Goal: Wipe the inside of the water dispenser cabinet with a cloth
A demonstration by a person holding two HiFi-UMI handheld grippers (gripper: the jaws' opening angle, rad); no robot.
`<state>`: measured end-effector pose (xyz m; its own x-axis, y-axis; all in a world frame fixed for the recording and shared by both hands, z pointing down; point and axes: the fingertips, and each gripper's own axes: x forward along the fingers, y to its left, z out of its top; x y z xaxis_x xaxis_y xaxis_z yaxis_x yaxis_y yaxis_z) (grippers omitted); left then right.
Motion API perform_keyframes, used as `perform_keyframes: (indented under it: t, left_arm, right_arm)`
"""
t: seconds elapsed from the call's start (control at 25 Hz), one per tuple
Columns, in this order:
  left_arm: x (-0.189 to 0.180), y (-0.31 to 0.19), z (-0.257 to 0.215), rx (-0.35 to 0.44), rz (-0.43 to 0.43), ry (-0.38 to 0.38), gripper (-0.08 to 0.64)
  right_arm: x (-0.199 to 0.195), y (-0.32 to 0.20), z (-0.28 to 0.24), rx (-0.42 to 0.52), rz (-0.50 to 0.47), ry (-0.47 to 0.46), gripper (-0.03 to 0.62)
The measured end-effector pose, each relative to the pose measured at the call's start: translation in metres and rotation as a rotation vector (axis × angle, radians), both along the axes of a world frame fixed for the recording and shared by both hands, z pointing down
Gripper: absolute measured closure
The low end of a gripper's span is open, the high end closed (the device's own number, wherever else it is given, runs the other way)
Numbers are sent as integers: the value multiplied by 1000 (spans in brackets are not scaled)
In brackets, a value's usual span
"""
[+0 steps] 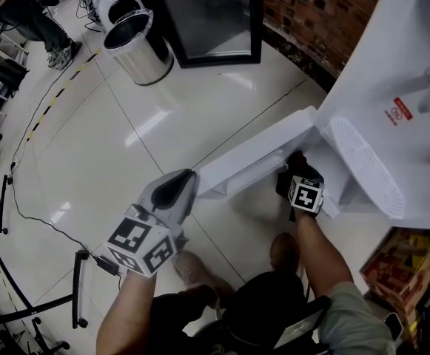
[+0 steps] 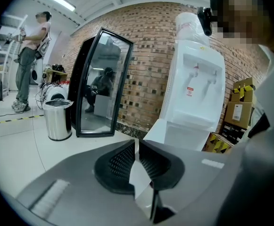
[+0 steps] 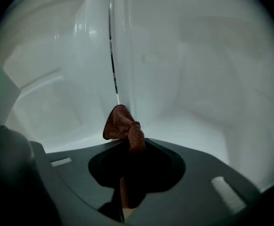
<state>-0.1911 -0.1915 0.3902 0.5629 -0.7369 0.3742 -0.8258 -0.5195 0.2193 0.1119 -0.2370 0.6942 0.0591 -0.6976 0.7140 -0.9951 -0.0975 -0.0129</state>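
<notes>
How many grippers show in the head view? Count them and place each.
2. The left gripper clamps the open cabinet door; the right gripper, holding the cloth, reaches into the cabinet.

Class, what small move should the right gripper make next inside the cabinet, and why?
Probably press the cloth down onto the cabinet floor and sweep: the right gripper clamps it, bunched and seemingly off the white surfaces.

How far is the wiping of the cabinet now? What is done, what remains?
Done: the cabinet door stands open. In hand: the right claw grips the brown cloth inside the white cabinet. Left: the wiping itself; no wiped area shows, so how much remains is unclear.
</notes>
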Motion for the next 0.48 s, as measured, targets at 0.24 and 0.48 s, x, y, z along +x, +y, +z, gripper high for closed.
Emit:
perform_keyframes:
  t: [0.24, 0.48]
  left_arm:
    - [0, -1, 1, -1, 2, -5, 537]
    - [-1, -2, 1, 5, 2, -5, 537]
  right_arm:
    - [-3, -21, -27, 64, -2, -40, 506]
    - [-9, -25, -114, 285, 57, -158, 508]
